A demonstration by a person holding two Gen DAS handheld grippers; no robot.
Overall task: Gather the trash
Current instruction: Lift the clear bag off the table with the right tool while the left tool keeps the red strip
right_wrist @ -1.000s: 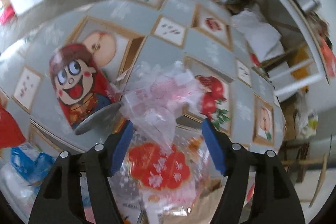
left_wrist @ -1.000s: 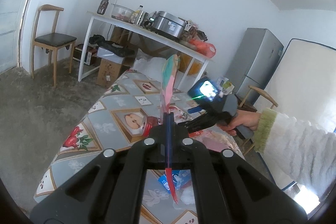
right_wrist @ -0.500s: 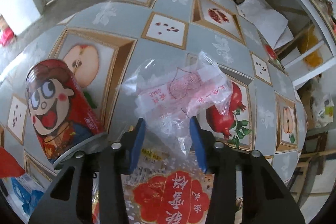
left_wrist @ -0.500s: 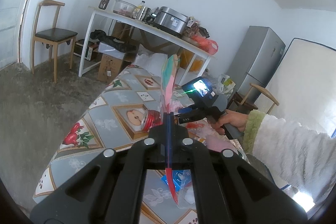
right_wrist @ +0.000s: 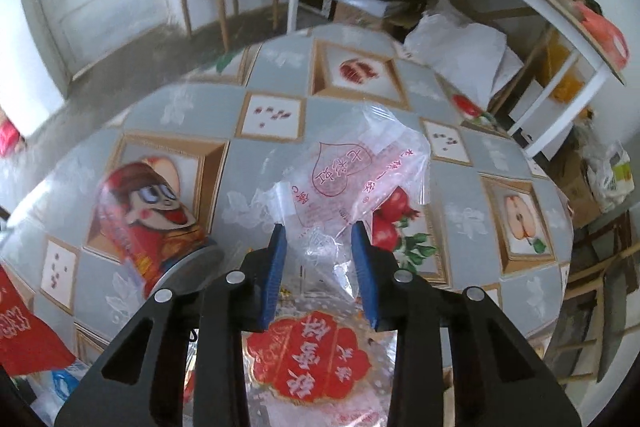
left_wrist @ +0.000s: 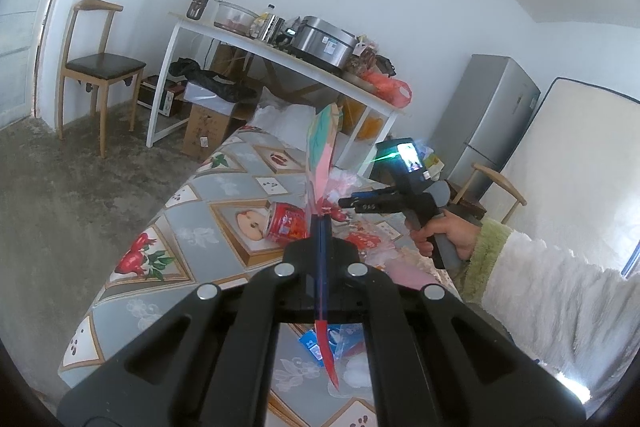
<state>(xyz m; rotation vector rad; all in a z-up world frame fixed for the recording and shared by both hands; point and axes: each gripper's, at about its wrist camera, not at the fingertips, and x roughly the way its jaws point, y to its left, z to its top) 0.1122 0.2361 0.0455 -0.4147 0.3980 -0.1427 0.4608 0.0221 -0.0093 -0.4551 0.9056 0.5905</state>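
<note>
My left gripper (left_wrist: 320,223) is shut on a flat pink, teal and red wrapper (left_wrist: 322,143) that stands up edge-on between its fingers. The right gripper (right_wrist: 318,231), its jaws closing, has a crumpled clear plastic bag with red print (right_wrist: 344,171) pinched between its blue pads (right_wrist: 276,259) and raised a little off the patterned tablecloth (right_wrist: 180,107). From the left wrist view, the right gripper (left_wrist: 345,203) hangs over the table's middle in a person's hand (left_wrist: 448,231). A red cartoon can (right_wrist: 140,211) lies on its side to the left of it.
A clear packet with a red label (right_wrist: 308,359) lies under the right gripper, and a blue wrapper (left_wrist: 320,339) near the table's front edge. A white shelf table (left_wrist: 280,55), boxes, a wooden chair (left_wrist: 100,67), a fridge (left_wrist: 488,115) and white bags (right_wrist: 460,51) stand beyond.
The right gripper's jaws narrowed onto the clear bag and lifted it off the cloth while rolling and tilting upward. The left gripper and its wrapper stayed put.
</note>
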